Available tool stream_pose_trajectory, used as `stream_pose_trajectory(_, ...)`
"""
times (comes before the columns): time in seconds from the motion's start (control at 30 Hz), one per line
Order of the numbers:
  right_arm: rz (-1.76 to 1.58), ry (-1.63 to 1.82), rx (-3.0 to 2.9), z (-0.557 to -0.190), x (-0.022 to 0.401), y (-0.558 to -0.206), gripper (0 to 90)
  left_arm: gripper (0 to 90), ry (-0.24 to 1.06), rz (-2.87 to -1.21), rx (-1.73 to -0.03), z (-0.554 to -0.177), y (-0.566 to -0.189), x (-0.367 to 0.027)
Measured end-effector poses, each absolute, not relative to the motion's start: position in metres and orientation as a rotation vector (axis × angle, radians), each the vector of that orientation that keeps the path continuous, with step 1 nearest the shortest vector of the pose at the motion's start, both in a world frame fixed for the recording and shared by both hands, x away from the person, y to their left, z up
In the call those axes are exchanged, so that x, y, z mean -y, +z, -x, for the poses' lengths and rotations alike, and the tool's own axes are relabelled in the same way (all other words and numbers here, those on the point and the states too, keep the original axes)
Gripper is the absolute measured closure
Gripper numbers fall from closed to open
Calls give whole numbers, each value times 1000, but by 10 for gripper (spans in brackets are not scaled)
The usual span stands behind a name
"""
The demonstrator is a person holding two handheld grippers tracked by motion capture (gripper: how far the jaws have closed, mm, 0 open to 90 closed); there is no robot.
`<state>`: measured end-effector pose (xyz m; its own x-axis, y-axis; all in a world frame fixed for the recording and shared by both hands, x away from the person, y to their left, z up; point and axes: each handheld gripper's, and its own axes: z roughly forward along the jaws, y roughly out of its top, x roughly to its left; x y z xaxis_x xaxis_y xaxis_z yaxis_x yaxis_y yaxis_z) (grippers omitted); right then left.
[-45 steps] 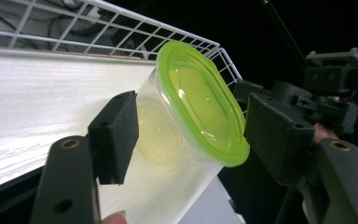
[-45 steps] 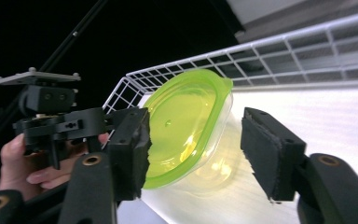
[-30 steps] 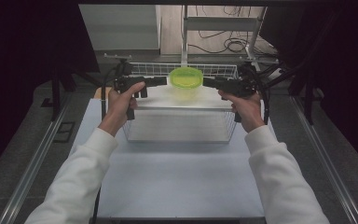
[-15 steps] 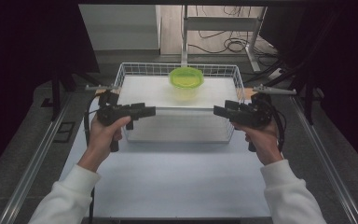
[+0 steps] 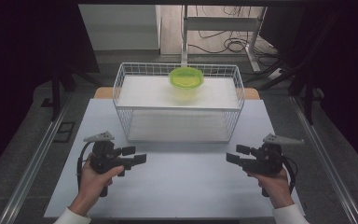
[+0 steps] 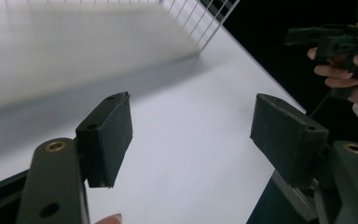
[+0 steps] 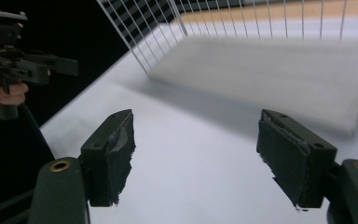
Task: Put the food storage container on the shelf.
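Both the left gripper (image 5: 137,155) and right gripper (image 5: 233,154) hover empty, jaws spread wide, over the white table (image 5: 182,182), just short of the wire basket (image 5: 121,84)

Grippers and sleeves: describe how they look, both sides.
The left gripper and right gripper are matt black, pistol-shaped, each with a grey three-cornered plate on top and a black cable trailing behind. The rectangular jaw pads are dark with worn edges, on arms with brass-coloured rivets. White sleeves at the wrists.
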<state>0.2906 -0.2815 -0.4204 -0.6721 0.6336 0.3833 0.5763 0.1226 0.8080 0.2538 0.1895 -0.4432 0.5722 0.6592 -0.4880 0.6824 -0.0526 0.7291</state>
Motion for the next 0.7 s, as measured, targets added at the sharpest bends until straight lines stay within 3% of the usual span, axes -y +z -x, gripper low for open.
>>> stream_pose_trajectory(0.3, -1378, 1473, -2372, -285, 296, -466, 249, 292, -32, -1821, -1177, -243, -482, -196)
stream_pose_trajectory(0.7, -1336, 1402, -2366, -285, 294, -471, 215, 291, 26, -1815, -1208, -246, -486, -204)
